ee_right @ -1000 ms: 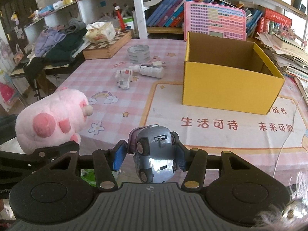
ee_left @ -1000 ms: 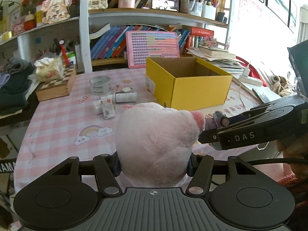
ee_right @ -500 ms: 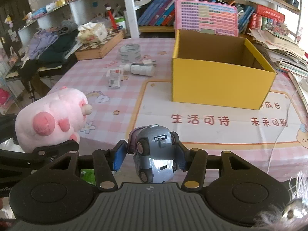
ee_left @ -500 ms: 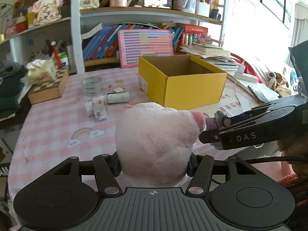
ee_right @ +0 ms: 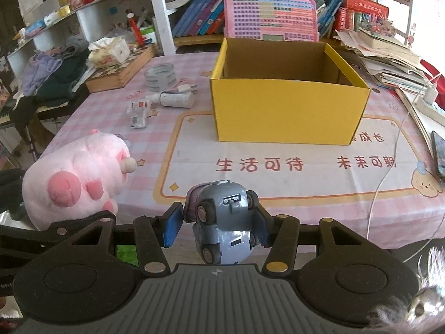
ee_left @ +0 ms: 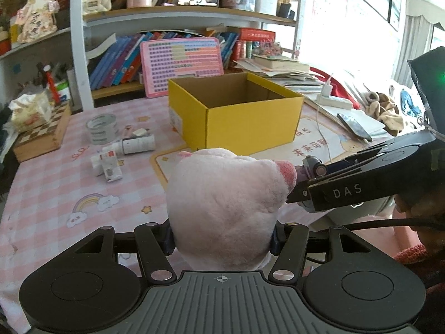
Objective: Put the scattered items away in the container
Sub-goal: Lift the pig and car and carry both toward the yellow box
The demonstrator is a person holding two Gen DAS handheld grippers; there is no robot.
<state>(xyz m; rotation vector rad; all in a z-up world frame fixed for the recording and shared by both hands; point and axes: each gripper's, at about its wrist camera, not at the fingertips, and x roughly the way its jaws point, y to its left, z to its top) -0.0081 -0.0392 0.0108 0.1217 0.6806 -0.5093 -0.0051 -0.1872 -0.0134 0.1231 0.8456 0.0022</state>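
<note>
My left gripper is shut on a pink plush pig, held above the table's near edge; the pig also shows at the left of the right wrist view. My right gripper is shut on a grey toy car, held beside the pig; the car's tip shows in the left wrist view. The open yellow cardboard box stands on the pink checked tablecloth ahead, also seen in the left wrist view. I see nothing inside it.
A tape roll, a white bottle, a small plug and small white packets lie left of the box. A chessboard box with tissues sits far left. Shelves of books stand behind; papers, a phone and a cable lie right.
Both grippers have moved closer to the table and the box, still holding the pig and the car. The box looks larger in both views.
</note>
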